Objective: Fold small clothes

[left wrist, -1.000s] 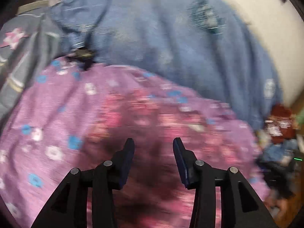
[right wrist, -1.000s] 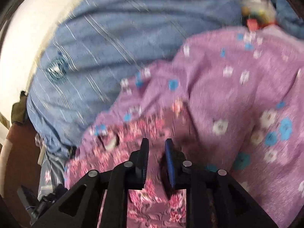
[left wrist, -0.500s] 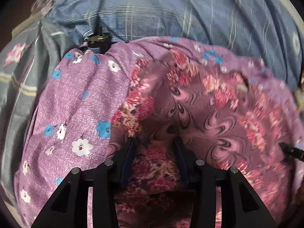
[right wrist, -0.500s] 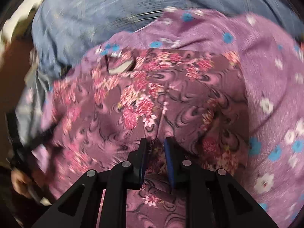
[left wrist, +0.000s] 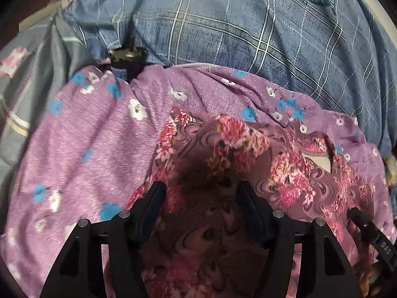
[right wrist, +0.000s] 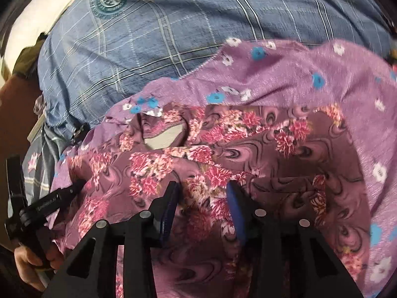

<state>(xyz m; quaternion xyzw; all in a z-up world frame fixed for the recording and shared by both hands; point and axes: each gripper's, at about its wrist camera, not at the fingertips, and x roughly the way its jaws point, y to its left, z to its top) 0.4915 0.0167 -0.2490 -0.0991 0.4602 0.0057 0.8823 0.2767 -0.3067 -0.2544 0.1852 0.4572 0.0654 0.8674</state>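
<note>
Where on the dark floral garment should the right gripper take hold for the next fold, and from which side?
Probably the raised fold just beyond the open right gripper, on the floral garment. Come straight forward and down so the fingers straddle it. The ridge stands proud; the cloth around it lies flat on the lilac sheet, so there a pinch would likely catch the sheet too.

Dim indoor light, fisheye-warped edges, slight motion blur.

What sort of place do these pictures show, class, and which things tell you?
Probably a bedroom, on a bed: a blue checked pillow, a lilac flowered sheet and a grey flowered quilt lie under the floral garment.
</note>
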